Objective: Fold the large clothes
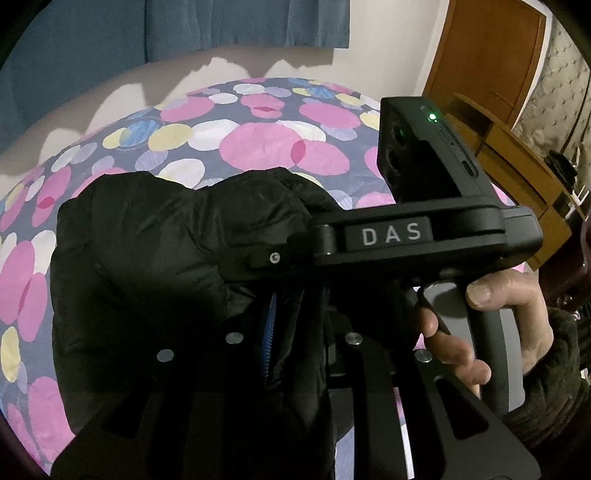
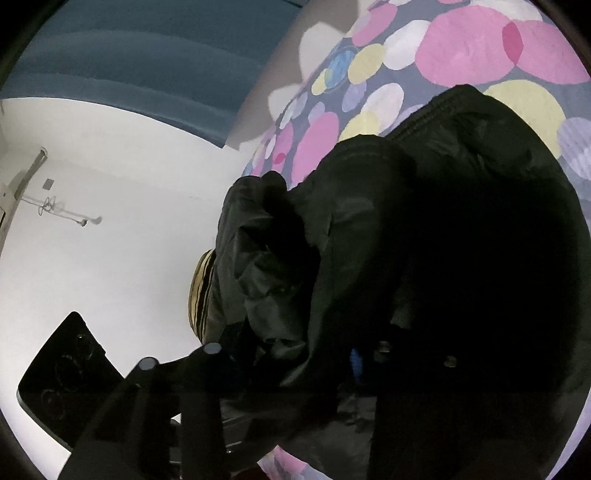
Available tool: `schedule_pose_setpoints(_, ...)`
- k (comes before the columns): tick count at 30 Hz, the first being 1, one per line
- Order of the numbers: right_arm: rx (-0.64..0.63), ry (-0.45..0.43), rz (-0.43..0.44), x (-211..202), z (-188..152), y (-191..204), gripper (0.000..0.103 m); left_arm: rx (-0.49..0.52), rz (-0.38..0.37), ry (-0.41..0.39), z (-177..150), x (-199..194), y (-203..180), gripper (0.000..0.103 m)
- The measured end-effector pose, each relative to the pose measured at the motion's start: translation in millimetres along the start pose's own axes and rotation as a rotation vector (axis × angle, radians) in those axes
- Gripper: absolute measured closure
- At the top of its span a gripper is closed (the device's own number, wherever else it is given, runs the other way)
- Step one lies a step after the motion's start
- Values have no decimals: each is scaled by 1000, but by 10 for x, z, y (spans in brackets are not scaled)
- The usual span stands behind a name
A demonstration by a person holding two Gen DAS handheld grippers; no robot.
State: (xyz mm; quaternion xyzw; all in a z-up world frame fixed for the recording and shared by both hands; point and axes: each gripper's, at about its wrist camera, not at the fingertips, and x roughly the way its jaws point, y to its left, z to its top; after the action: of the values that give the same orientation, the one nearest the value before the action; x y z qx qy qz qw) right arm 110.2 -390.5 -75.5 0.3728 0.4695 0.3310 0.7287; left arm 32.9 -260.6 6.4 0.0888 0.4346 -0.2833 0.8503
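Fingers, left (image 1: 273, 354): clamped on black puffer jacket (image 1: 155, 266) over the bed (image 1: 258, 147). Right fingers (image 2: 295, 369): in fabric, grip unclear. Risk: slick bulky shell slips out, fold collapses.

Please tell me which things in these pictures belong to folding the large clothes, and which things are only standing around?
Belong to the job:
- black padded jacket
- left gripper, shut on the jacket
- right gripper, at the jacket
- bed cover with coloured circles, the folding surface

Only standing around:
- blue curtain
- wooden furniture
- striped cloth
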Motion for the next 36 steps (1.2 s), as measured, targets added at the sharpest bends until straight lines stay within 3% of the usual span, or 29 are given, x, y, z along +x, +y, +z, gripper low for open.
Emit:
schedule_pose_setpoints(10,-13,12,-17,9,-29,-1,70,28,29,-6,-44,22,-93,82)
schedule_pose_setpoints(16,-14,15,-19,13,-33,3,71,54,12,-27,-130,-74,-173,73)
schedule_pose_setpoints(18,-15,16,-20,13,-33,3,71,63,-13,-43,-213,-154,-214,61)
schedule_pose_setpoints(20,-15,20,-20,18,-31,1,71,74,-41,-71,-316,-261,-249,56)
schedule_pose_setpoints(23,-21,21,-20,26,-31,3,71,102,-60,-126,-506,-494,-293,52)
schedule_pose_setpoints(28,-23,24,-19,31,-24,-17,71,79,-187,-256,-823,-1078,-171,42)
schedule_pose_setpoints(32,-28,25,-21,41,-26,-17,71,7,-81,-343,-939,-1331,189,35)
schedule_pose_setpoints(36,-30,22,-25,49,-35,-20,71,-261,-26,-365,-999,-1282,941,34)
